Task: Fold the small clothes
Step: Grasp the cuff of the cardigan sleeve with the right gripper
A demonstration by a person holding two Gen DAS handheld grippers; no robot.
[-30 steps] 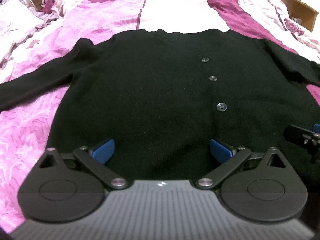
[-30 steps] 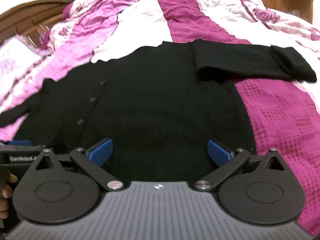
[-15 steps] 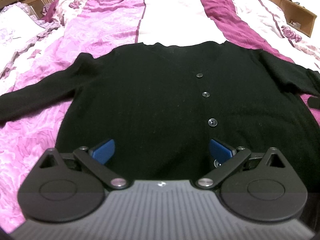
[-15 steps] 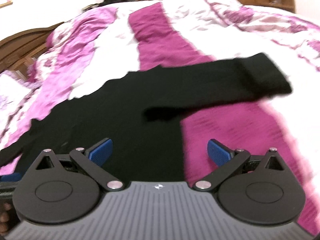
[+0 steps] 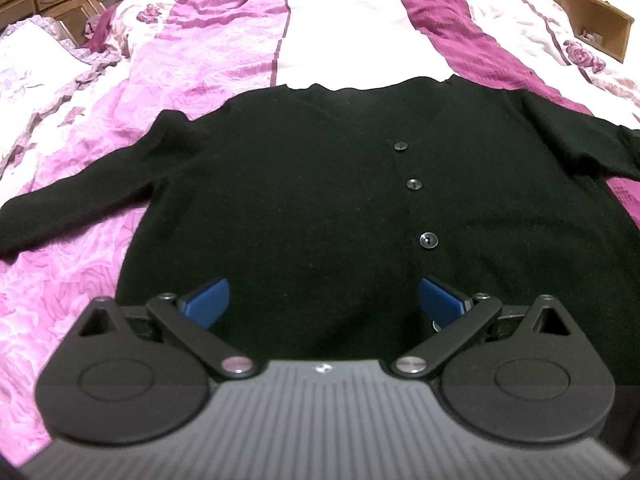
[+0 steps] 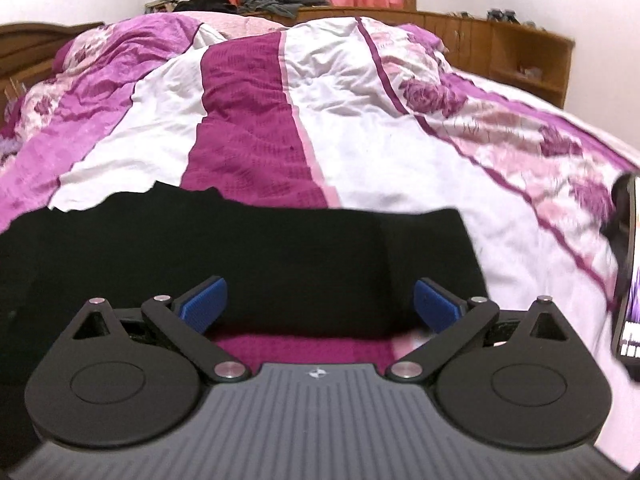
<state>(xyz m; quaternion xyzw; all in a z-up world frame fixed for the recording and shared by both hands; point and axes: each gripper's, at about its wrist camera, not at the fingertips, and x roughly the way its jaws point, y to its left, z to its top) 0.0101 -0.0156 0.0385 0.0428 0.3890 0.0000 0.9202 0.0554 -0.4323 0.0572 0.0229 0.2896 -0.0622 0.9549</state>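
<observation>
Your left gripper [image 5: 323, 300] hangs over the lower front of a black cardigan [image 5: 312, 192] with its blue fingers [image 5: 208, 300] spread wide and holding nothing — the cardigan lies flat, buttons [image 5: 429, 240] up, on a pink, purple and white bedspread [image 5: 192, 56], one sleeve stretched out to the left. Your right gripper [image 6: 320, 306] is likewise spread and empty, poised just above the cardigan's other sleeve [image 6: 360, 264], which lies straight across the bedspread between the blue fingers — a lit screen [image 6: 630, 280] shows at the right edge.
</observation>
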